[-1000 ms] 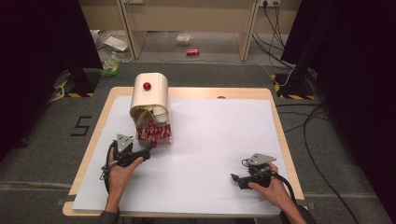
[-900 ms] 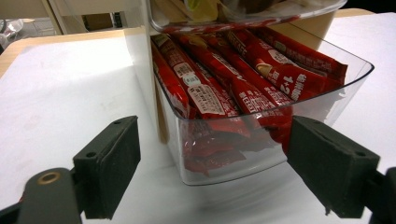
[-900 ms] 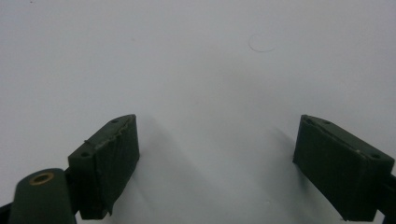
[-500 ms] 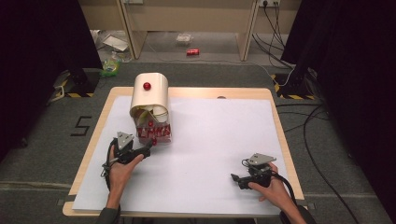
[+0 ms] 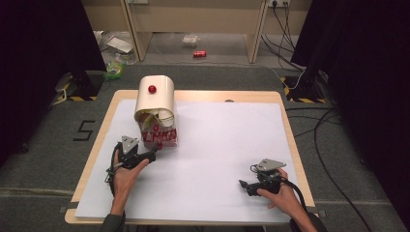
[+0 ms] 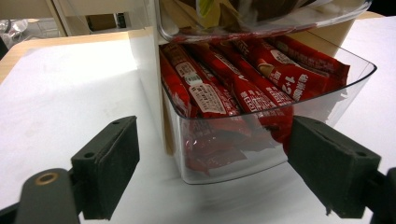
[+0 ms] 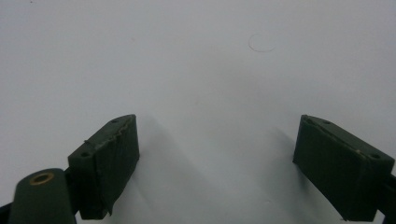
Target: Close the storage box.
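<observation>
The step in hand looks like an approach to the clear drawer at the foot of the cream dispenser, which stands in the upper left of the high view on the white-covered bench. The drawer juts out toward the person, packed with red snack packets; a 2nd clear tray with other wrappers sits just above it. In the left gripper view the drawer fills the centre, and its front corner stands between the 2 released jaws without touching either.

The left tongs hang just in front of the drawer at centre left of the high view, spread wide and holding nothing. The right tongs rest well apart at lower right over bare bench, likewise released and empty; the right gripper view has plain white surface between the jaws.

The next move probably calls for easing the left tongs forward and either closing on the drawer's front wall or reaching over its rim for a packet. The clear plastic wall is thin and slick, so a square, level bite matters.
</observation>
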The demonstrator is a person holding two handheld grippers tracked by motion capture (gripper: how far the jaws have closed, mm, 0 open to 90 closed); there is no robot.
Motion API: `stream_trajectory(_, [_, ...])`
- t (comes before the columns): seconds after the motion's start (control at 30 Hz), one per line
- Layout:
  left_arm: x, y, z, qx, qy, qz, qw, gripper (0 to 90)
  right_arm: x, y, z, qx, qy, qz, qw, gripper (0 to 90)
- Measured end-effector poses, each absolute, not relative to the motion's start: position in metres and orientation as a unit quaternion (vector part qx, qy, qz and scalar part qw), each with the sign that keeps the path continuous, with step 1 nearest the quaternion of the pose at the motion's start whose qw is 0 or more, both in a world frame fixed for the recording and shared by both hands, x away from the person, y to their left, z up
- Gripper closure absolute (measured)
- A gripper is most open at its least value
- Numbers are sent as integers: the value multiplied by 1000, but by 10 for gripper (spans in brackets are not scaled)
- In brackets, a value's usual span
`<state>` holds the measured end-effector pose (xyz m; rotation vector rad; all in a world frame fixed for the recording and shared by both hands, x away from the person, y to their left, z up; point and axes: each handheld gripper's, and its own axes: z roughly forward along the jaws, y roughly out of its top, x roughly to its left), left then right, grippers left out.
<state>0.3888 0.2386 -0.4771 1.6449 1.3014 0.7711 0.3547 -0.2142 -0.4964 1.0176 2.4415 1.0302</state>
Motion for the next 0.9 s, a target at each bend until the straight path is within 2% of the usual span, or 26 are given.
stream_trajectory(0.9, [397, 240, -479, 653, 532, 316, 437, 172, 355, -214, -496, 355, 850, 359, 151, 146])
